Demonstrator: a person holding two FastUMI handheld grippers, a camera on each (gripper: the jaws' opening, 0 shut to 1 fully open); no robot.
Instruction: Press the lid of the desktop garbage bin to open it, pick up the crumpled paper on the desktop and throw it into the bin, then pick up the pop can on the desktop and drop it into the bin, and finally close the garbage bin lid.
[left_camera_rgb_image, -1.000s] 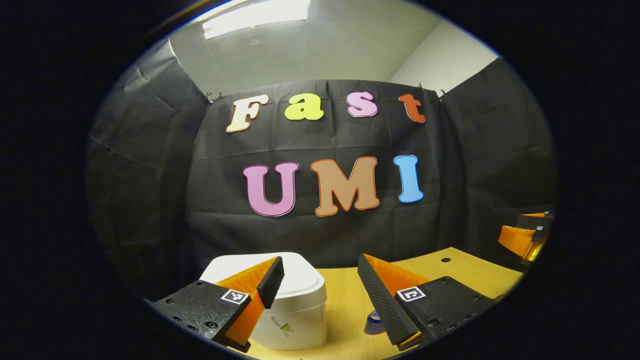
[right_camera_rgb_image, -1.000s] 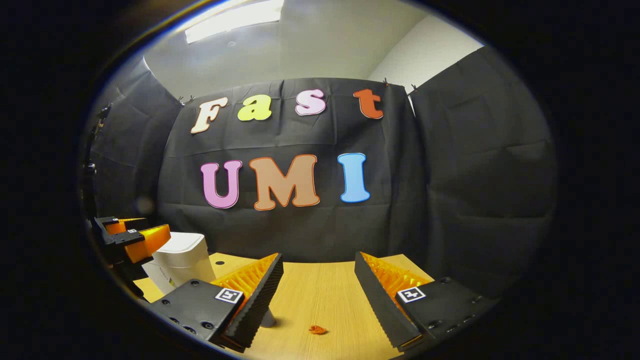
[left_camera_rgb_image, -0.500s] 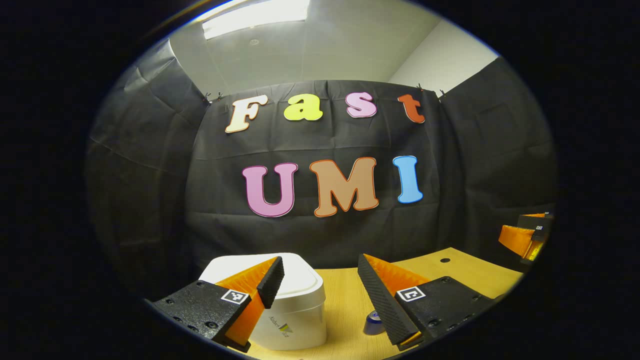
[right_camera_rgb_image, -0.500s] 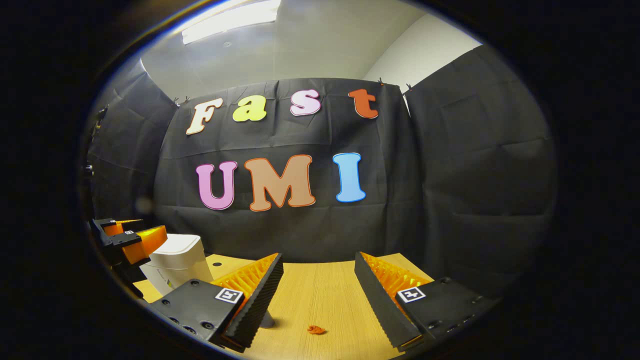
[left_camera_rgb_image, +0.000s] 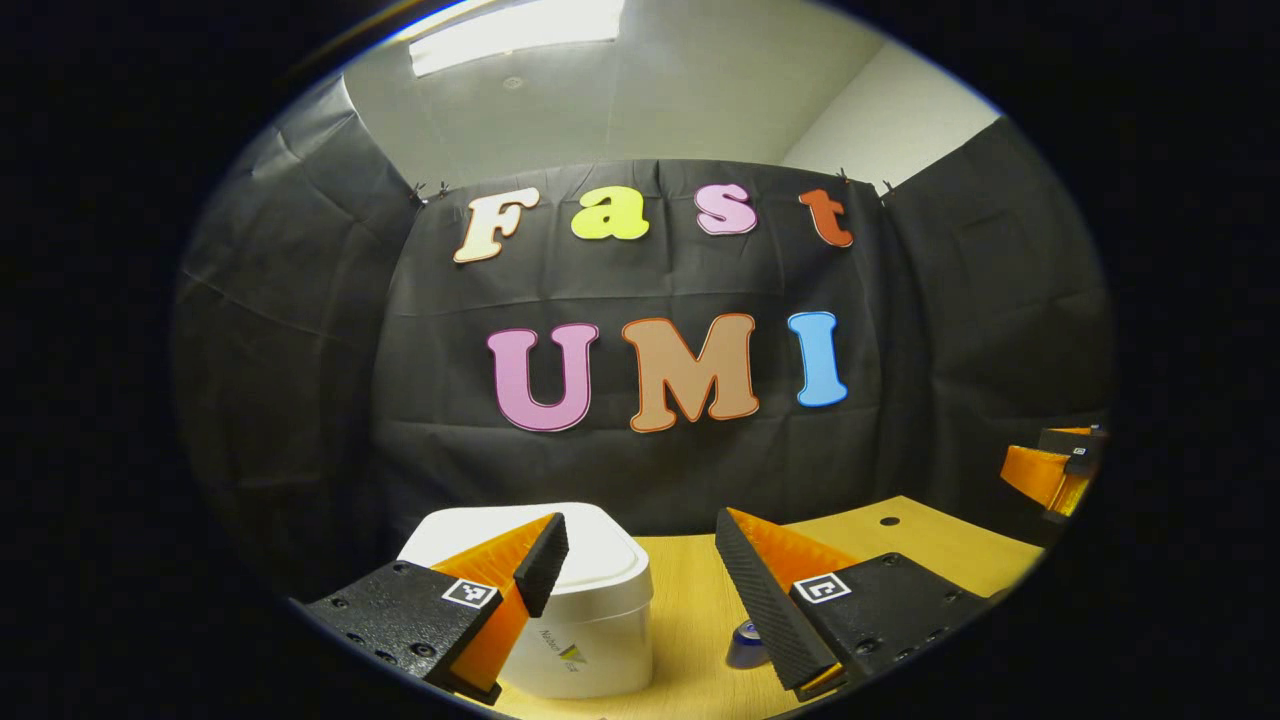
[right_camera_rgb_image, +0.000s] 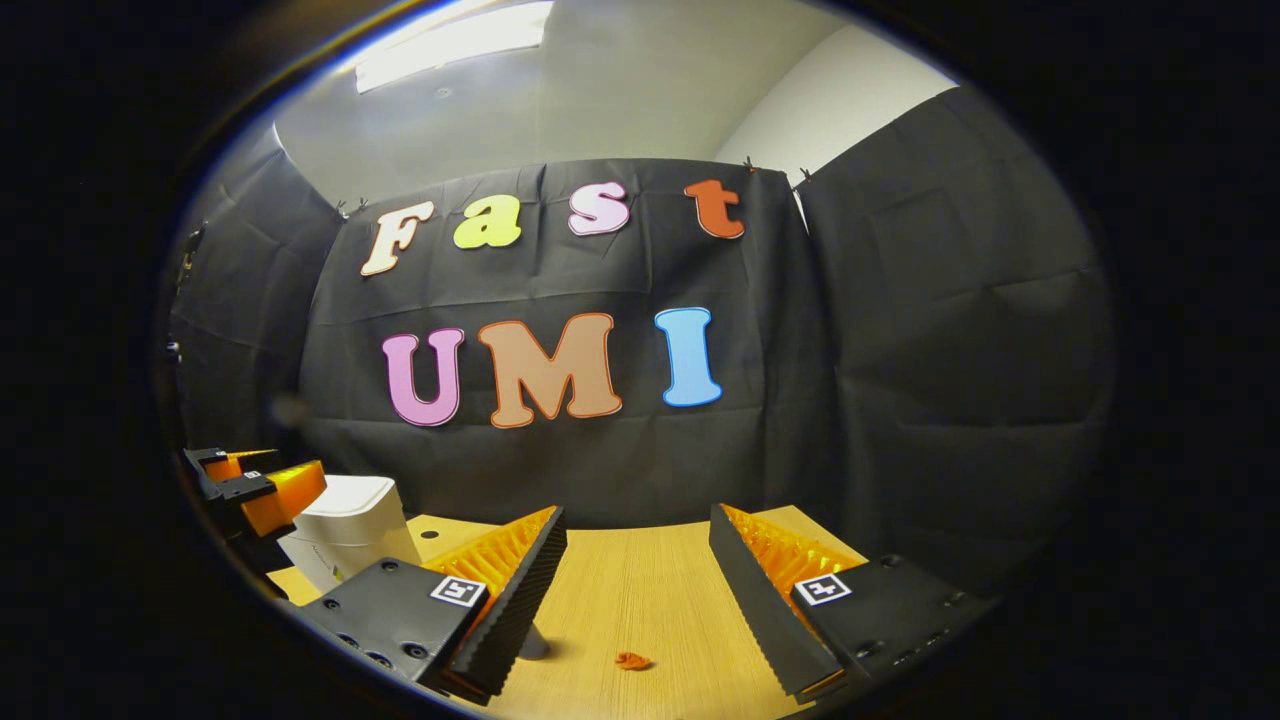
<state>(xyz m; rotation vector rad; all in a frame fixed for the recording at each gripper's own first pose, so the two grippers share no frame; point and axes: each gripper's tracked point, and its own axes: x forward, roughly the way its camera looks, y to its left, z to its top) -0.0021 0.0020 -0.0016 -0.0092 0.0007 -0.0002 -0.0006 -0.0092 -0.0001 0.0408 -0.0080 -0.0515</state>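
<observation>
In the left gripper view, the left gripper (left_camera_rgb_image: 640, 560) is hovering with fingers spread over the wooden table (left_camera_rgb_image: 930, 545), the closed white bin (left_camera_rgb_image: 590, 620) sitting just below its left finger and the pop can (left_camera_rgb_image: 745, 645) peeking out beside its right.

In the right gripper view, the right gripper (right_camera_rgb_image: 635, 555) is hanging spread wide above a small orange scrap (right_camera_rgb_image: 632, 660), the bin at far left.
</observation>
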